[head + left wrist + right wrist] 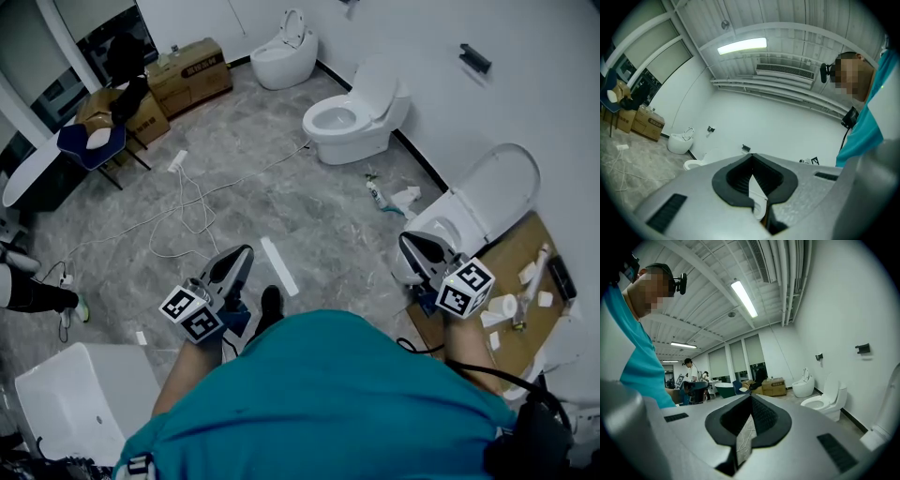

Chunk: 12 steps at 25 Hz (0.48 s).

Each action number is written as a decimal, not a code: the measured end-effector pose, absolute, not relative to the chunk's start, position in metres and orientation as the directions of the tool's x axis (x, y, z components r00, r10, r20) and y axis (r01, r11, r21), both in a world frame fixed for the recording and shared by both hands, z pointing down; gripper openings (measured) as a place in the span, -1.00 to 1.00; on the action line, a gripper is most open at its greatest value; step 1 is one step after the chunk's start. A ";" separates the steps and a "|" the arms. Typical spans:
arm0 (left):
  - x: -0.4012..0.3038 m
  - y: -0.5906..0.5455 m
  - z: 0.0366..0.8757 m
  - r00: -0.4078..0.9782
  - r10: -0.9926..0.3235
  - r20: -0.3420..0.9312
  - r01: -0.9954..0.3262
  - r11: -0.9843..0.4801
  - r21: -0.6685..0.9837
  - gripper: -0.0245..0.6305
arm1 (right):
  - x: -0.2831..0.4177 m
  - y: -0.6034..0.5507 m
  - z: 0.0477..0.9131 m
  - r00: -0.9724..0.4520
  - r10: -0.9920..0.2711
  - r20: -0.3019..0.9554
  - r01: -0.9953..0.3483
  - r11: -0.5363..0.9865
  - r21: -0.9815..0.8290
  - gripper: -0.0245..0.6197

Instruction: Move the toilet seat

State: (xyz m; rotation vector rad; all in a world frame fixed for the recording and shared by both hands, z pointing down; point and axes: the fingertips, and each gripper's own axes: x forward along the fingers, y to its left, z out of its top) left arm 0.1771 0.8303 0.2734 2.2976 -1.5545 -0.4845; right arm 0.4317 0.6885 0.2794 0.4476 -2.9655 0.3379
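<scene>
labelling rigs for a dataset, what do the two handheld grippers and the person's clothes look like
The left gripper and right gripper look alike: grey bodies ending in black ribbed jaw pads, each carrying a white cube printed with black square markers. A black cable trails by the right arm. The person wears a teal top.

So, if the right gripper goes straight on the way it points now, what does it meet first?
Nothing close. The shut right gripper points over open floor; between its jaws only floor with white cables shows. It would probably meet that floor first, before the boxes, though depth is unclear.
</scene>
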 end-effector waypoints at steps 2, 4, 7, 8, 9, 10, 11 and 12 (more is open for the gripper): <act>0.146 0.806 0.284 0.357 -0.929 -0.097 -0.811 -0.360 0.461 -0.91 | 0.400 0.667 0.286 -0.947 -0.277 0.163 -0.307 0.931 -0.200 -0.93; 0.110 0.774 0.294 0.374 -0.922 -0.103 -0.799 -0.377 0.468 -0.91 | 0.363 0.641 0.290 -0.944 -0.285 0.168 -0.314 0.931 -0.187 -0.93; 0.046 0.718 0.300 0.405 -0.907 -0.113 -0.783 -0.408 0.469 -0.91 | 0.299 0.591 0.291 -0.937 -0.308 0.165 -0.336 0.924 -0.182 -0.93; 0.024 0.699 0.298 0.418 -0.901 -0.113 -0.778 -0.419 0.469 -0.91 | 0.277 0.575 0.290 -0.937 -0.310 0.162 -0.338 0.922 -0.190 -0.93; 0.001 0.682 0.294 0.431 -0.895 -0.113 -0.773 -0.431 0.465 -0.91 | 0.254 0.560 0.287 -0.937 -0.310 0.160 -0.338 0.920 -0.197 -0.93; -0.021 0.664 0.289 0.443 -0.890 -0.112 -0.771 -0.442 0.458 -0.91 | 0.232 0.546 0.284 -0.937 -0.310 0.159 -0.338 0.920 -0.198 -0.93; -0.044 0.646 0.284 0.452 -0.885 -0.110 -0.770 -0.450 0.452 -0.91 | 0.212 0.530 0.280 -0.936 -0.315 0.159 -0.343 0.919 -0.197 -0.93; -0.066 0.629 0.279 0.460 -0.881 -0.108 -0.769 -0.456 0.447 -0.91 | 0.193 0.514 0.276 -0.933 -0.324 0.158 -0.352 0.915 -0.197 -0.93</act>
